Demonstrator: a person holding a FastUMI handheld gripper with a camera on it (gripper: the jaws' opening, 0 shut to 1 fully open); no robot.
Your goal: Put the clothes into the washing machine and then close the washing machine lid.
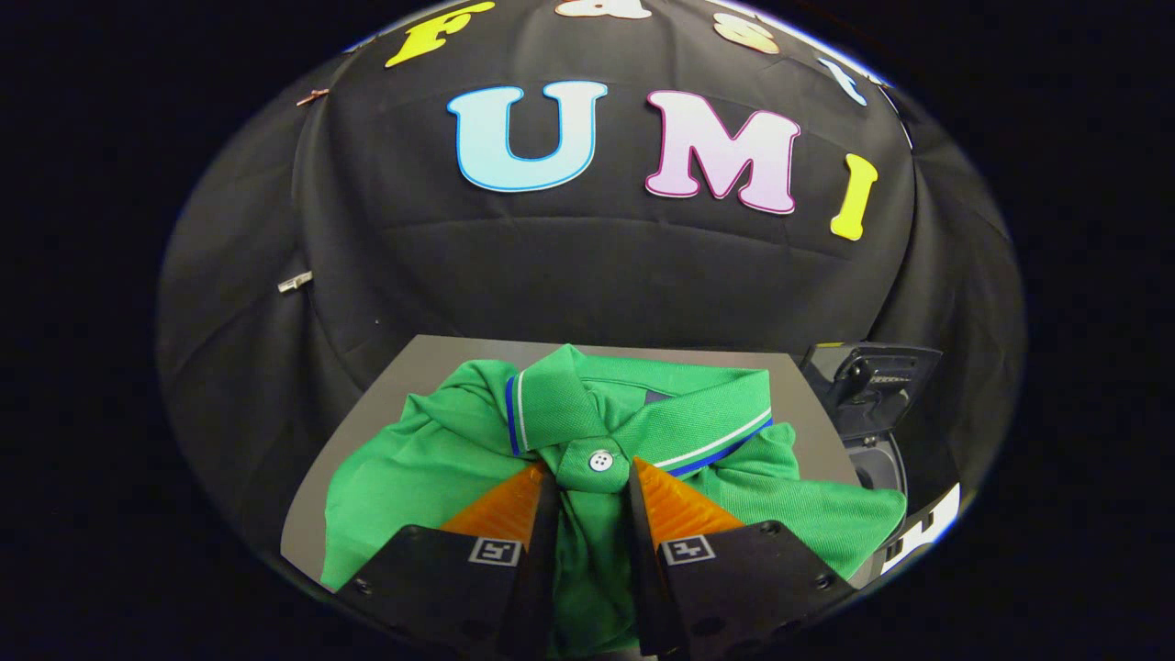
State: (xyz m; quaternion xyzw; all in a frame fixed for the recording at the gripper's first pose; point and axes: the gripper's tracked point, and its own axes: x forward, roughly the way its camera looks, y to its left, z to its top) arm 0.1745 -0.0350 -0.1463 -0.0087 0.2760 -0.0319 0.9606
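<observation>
Gripper (592,477) pinching green shirt (587,431)

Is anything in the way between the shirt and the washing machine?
Nothing visible. The fingers pinch the green shirt near its button, and the washing machine sits just beyond the table's right edge, lid up.

gripper view | on tongs (592,477) | forward-down | close over shirt (606,431), probably
</observation>
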